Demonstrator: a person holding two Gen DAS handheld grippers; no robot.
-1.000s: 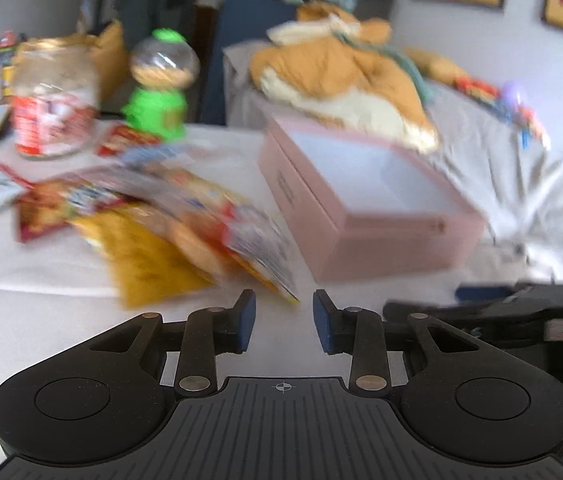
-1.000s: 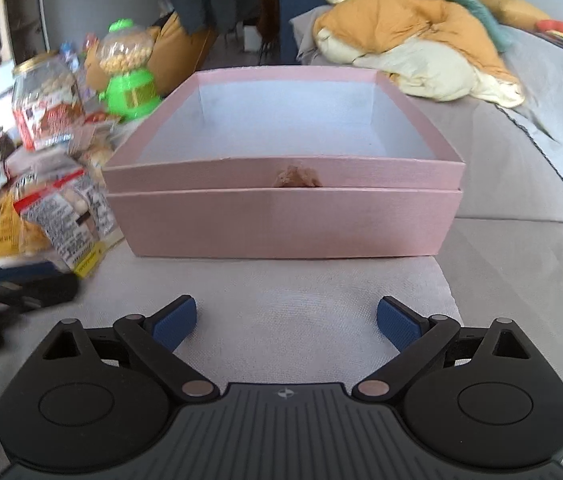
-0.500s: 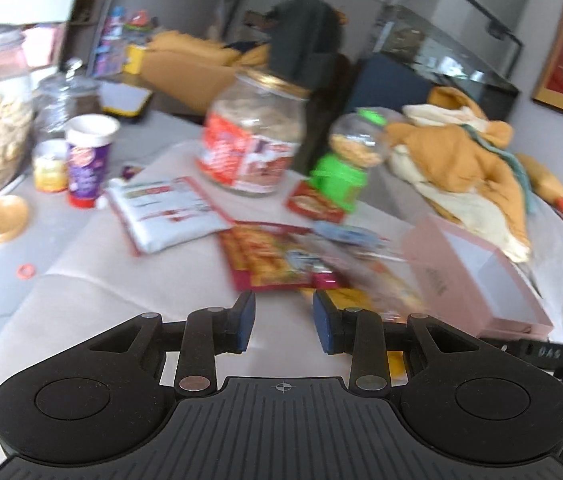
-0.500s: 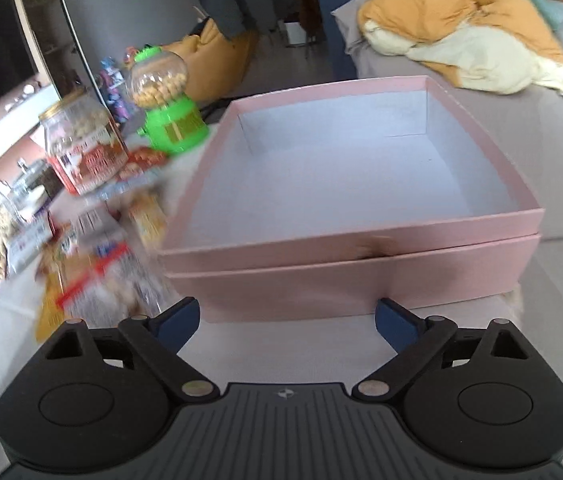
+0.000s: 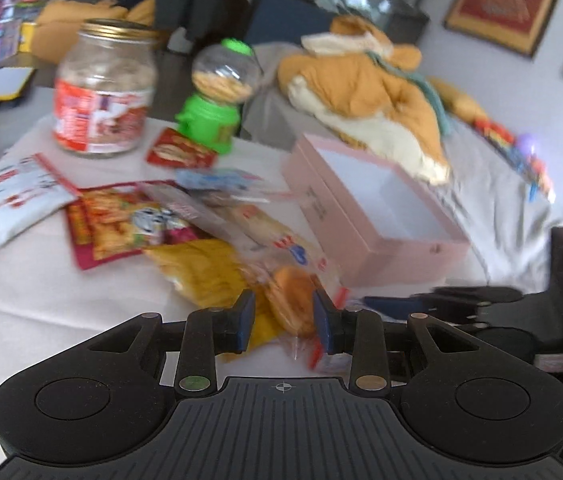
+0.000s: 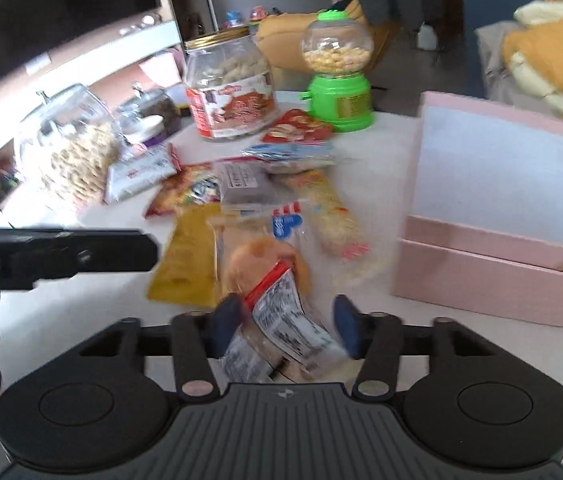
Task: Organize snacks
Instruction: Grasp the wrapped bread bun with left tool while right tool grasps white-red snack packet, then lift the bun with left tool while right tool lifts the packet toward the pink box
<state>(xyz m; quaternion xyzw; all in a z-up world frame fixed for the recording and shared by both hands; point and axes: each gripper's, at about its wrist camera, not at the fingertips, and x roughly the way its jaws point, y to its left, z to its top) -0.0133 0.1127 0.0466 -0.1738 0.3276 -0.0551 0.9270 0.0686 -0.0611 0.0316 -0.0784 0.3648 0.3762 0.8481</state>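
Both grippers hang low over the snack heap on the worktop. Left gripper is parted narrowly, its pads either side of a bun pack; contact is too blurred to judge. Right gripper is half open around the same bun pack's near end, grip unclear. I count one pink box, open, just right of the heap, one jar, one green dispenser.

Snack packets are heaped mid-table; box is placed to their right; jar and candy dispenser are set behind them.
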